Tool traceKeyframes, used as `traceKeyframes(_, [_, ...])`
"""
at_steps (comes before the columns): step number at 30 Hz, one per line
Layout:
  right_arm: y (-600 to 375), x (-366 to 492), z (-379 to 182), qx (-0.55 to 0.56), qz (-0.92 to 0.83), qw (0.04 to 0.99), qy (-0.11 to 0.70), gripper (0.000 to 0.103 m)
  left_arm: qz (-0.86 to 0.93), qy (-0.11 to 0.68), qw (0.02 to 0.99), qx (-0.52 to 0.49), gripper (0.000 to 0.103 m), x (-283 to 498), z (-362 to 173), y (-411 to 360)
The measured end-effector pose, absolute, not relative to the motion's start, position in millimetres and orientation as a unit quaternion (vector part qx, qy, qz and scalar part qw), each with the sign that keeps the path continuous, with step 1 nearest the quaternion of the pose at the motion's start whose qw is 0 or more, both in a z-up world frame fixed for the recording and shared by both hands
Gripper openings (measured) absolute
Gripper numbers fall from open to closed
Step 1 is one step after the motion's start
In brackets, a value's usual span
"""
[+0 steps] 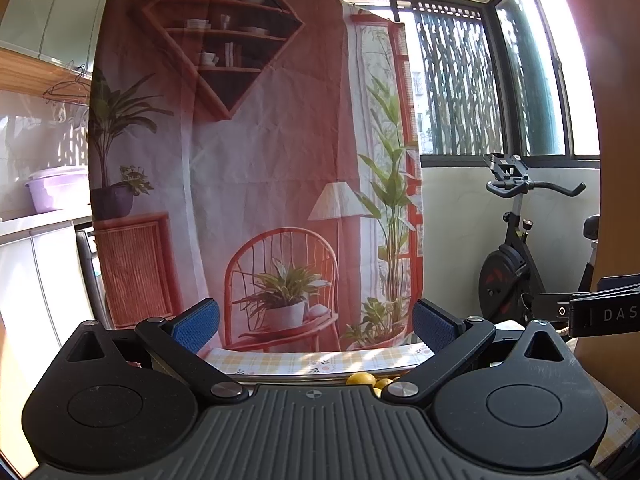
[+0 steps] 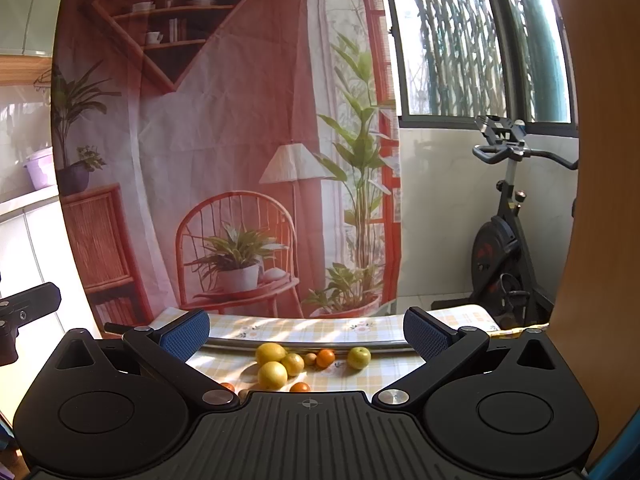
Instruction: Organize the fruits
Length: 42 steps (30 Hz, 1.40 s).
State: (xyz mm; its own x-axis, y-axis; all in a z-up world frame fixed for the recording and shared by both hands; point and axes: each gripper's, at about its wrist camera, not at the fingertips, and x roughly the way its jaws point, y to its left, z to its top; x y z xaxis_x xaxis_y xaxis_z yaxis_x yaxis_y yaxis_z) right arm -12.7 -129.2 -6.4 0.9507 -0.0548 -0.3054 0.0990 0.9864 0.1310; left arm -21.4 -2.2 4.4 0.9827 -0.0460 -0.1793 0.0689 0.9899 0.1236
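Observation:
Several fruits lie on a checked tablecloth in the right wrist view: yellow lemons, a small orange, a green-yellow apple and more oranges at the gripper body's edge. My right gripper is open and empty, held above and behind them. My left gripper is open and empty, with only yellow fruits peeking over its body.
A metal rail or tray rim runs behind the fruit. A printed fabric backdrop hangs past the table. An exercise bike stands at the right by the window. A counter with a purple basin is at the left.

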Motion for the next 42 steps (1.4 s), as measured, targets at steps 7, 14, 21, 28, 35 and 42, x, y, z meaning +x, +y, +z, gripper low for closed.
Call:
traceKeyframes(7, [-132.0,-11.1,-8.6,0.077,-0.035,0.985,0.152,0.103,-0.036,0.084,0.994,0.059,0.103,-22.5,0.7,0.4])
traceKeyframes(14, [-145.0,3.4,-24.7,0.085,-0.015,0.986,0.142,0.103,-0.051,0.106,0.993,0.032,0.103,2.5,1.0,20.8])
traceKeyframes(21, [-174.6,27.1,-42.9,0.114,0.012,0.983,0.144,0.103,-0.059,0.133,0.989,0.006,0.103,41.3,-10.3,45.2])
traceKeyframes(28, [-185.9,75.0,-78.2,0.140,0.017,0.972,0.188,0.103,-0.092,0.169,0.981,-0.022,0.103,83.5,-42.9,59.3])
traceKeyframes(35, [-186.3,115.7,-112.8,0.141,0.020,0.966,0.216,0.103,-0.092,0.226,0.970,-0.008,0.103,138.9,-87.8,54.6])
traceKeyframes(42, [-174.7,140.5,-144.9,0.081,-0.007,0.969,0.232,0.103,-0.097,0.284,0.953,0.027,0.093,181.9,-139.1,40.4])
